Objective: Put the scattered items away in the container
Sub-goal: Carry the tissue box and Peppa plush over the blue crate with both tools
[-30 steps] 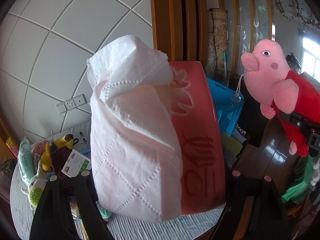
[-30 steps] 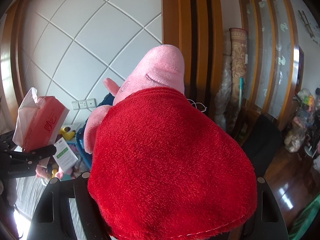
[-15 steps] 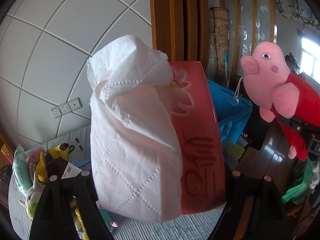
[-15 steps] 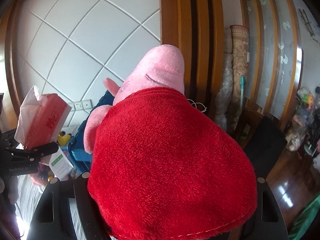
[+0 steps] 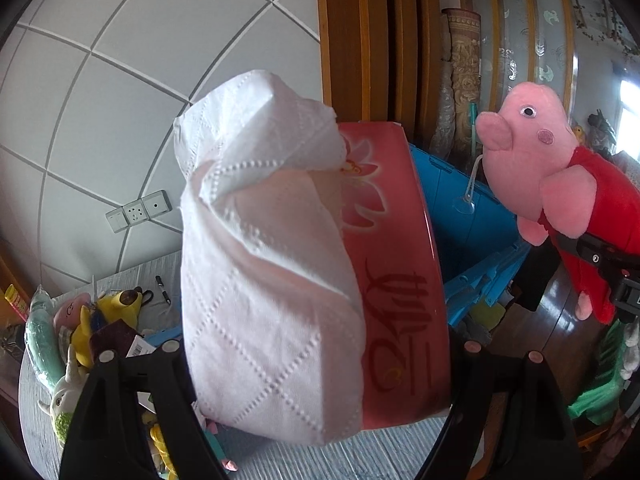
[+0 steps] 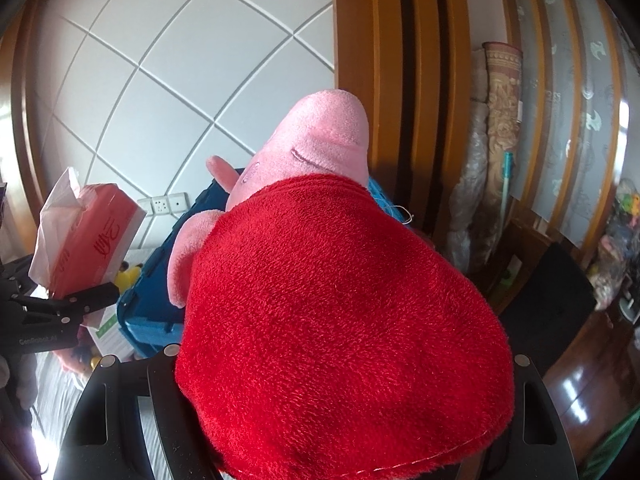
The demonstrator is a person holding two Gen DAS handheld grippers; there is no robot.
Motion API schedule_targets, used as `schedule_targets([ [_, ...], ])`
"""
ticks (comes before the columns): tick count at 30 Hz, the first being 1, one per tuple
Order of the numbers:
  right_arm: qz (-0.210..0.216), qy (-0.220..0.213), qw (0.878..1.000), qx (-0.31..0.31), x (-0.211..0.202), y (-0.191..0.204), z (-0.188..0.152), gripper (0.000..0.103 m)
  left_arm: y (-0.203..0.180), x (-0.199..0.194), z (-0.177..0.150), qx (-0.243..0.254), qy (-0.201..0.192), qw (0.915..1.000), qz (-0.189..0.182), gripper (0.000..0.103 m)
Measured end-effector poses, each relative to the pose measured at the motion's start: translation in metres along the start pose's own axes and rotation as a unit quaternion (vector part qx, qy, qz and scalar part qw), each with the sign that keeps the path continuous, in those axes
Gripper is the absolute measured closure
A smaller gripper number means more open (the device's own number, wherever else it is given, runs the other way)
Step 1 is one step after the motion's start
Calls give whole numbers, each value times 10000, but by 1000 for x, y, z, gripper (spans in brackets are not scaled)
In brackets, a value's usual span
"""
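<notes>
The pink pig plush point(image 6: 344, 312) in a red dress fills the centre and lower half of the right wrist view, its pink head toward the upper middle of the frame; the right gripper point(image 6: 320, 412) is clamped on the dress, one black finger at each lower corner pressing the fabric. In the left wrist view the same plush shows small at the right edge, held up in the air by a black finger. The red tissue pack point(image 5: 320, 280), with a white tissue sheet point(image 5: 264, 240) bulging out over its left half, takes up the middle of the left wrist view, and the left gripper point(image 5: 320, 400) is closed on its lower end, black fingers at lower left and lower right hugging its sides. Behind the pack, right of centre, the blue container point(image 5: 460, 216) stands with its rim visible; in the right wrist view it sits at centre left, just behind the plush and beside the raised pack. At lower left of the left wrist view a heap of small toys point(image 5: 88, 320) lies on the grey table point(image 5: 360, 456), a yellow one among them. A wall socket point(image 5: 138, 210) sits on the white tiled wall, left of centre.
</notes>
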State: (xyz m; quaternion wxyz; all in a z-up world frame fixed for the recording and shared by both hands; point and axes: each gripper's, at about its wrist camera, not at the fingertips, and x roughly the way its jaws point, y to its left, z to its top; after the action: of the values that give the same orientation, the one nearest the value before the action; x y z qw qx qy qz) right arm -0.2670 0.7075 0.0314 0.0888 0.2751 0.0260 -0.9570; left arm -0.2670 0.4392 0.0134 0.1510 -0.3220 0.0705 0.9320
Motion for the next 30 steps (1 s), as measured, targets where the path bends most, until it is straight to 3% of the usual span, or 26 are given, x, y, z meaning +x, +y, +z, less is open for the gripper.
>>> schedule_targets([
  [14,736,253,9952,-585,94,-43,54,26,-14,57,53,-577,209,9965,573,20],
  [30,969,905,9887,-702,177,-48,87,26,-13,117,96,-578,797,9934,593,20],
])
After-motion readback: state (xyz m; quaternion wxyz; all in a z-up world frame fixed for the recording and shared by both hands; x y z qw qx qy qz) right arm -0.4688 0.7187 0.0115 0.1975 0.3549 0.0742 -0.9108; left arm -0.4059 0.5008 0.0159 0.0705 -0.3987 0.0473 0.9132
